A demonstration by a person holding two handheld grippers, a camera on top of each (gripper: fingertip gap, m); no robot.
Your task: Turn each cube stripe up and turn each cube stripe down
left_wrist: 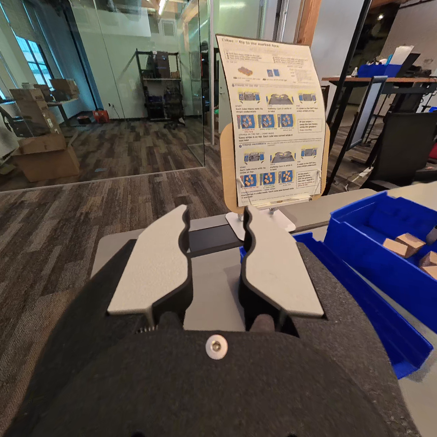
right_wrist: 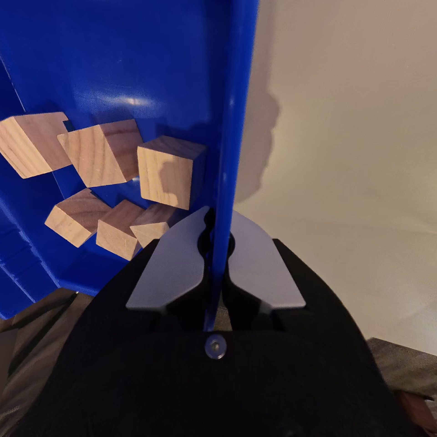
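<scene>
Cubes, 6, lie in blue bin; right tongs pinch its wall; left tongs gape empty.

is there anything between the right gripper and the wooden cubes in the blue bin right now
Yes. The right gripper is shut on the blue bin's side wall itself, one finger inside, one outside. The wooden cubes lie loose just past the inner finger, none held.

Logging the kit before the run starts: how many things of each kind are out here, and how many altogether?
Wooden cubes, in the gripped bin: 6
Blue bins: 2
Instruction sheet on stand: 1
Total: 9
</scene>
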